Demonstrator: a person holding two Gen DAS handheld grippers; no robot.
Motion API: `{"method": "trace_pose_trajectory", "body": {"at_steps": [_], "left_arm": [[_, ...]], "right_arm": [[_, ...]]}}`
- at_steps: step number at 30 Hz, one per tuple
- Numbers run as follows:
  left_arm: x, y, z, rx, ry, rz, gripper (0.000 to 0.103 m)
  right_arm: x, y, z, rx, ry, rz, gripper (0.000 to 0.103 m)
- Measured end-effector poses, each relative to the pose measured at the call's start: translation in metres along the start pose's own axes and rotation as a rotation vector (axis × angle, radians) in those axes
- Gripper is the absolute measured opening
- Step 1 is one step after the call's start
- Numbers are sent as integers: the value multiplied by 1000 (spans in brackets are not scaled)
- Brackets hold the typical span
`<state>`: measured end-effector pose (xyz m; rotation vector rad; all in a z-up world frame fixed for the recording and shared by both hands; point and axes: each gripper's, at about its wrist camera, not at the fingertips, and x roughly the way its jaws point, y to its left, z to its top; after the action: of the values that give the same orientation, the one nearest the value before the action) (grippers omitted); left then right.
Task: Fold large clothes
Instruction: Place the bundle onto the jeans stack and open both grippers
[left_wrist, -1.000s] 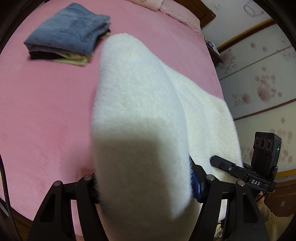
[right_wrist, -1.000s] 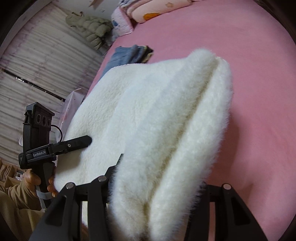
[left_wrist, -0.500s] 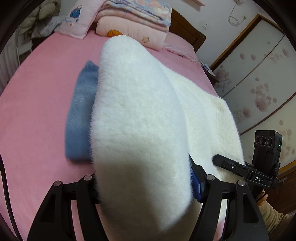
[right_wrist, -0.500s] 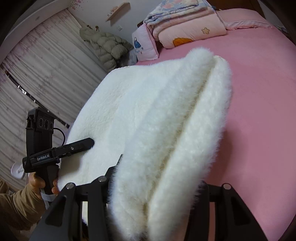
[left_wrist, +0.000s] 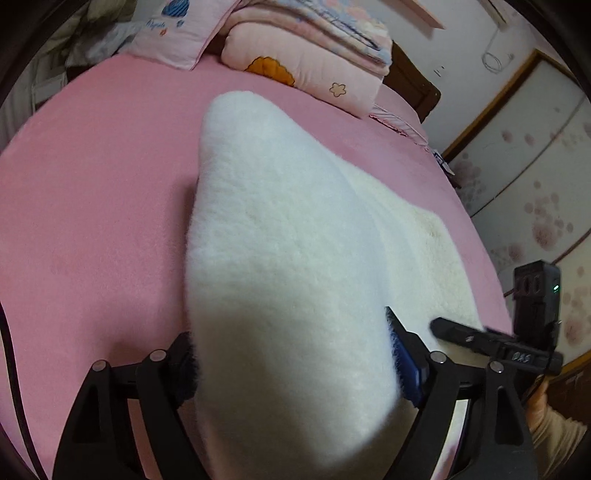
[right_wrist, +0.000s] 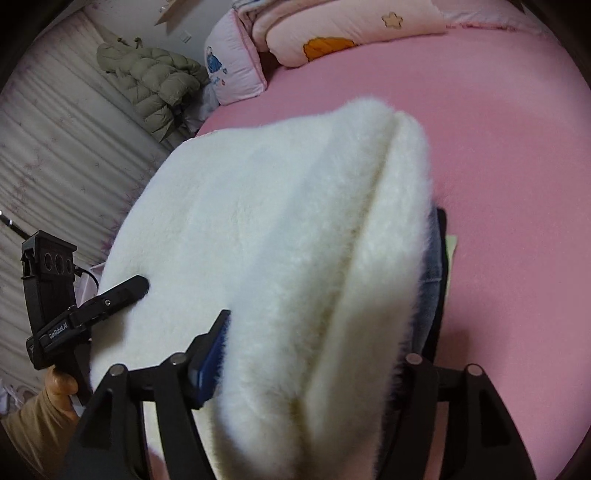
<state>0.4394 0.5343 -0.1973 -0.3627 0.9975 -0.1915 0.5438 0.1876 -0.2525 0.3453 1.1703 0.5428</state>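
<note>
A thick white fleece garment (left_wrist: 288, 258), folded, fills the left wrist view and lies across the pink bed (left_wrist: 92, 221). My left gripper (left_wrist: 295, 369) straddles its near end. Its jaws are opening, and the blue pad (left_wrist: 404, 365) on the right is easing off the pile. In the right wrist view the same fleece garment (right_wrist: 295, 240) sits between the jaws of my right gripper (right_wrist: 314, 358), which are also opening. The left blue pad (right_wrist: 208, 356) stands bare beside the fleece. A stack of folded clothes (right_wrist: 434, 266) peeks out from under the garment's right edge.
Pillows and folded quilts (left_wrist: 306, 55) are piled at the head of the bed. A padded olive jacket (right_wrist: 155, 81) hangs by the curtain on the left. Wardrobe doors (left_wrist: 535, 166) stand to the right. A person's hand (right_wrist: 59, 384) holds the left gripper's handle.
Both grippers carried the fleece across the bed toward the pillows and lowered it over the blue folded stack, which is now almost covered. Both pairs of jaws have widened, baring the pads.
</note>
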Motion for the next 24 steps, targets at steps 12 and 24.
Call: {"method": "trace_pose_trajectory", "body": {"at_steps": [12,24], "left_arm": [[-101,-86,-21,118,-164,270,59],[-56,-93,-56,140,-118,453,26]], "right_arm": [[-115,46,-34,-154,-225,-240,27],[-39,26,-76,-113,-64,-267,0]]}}
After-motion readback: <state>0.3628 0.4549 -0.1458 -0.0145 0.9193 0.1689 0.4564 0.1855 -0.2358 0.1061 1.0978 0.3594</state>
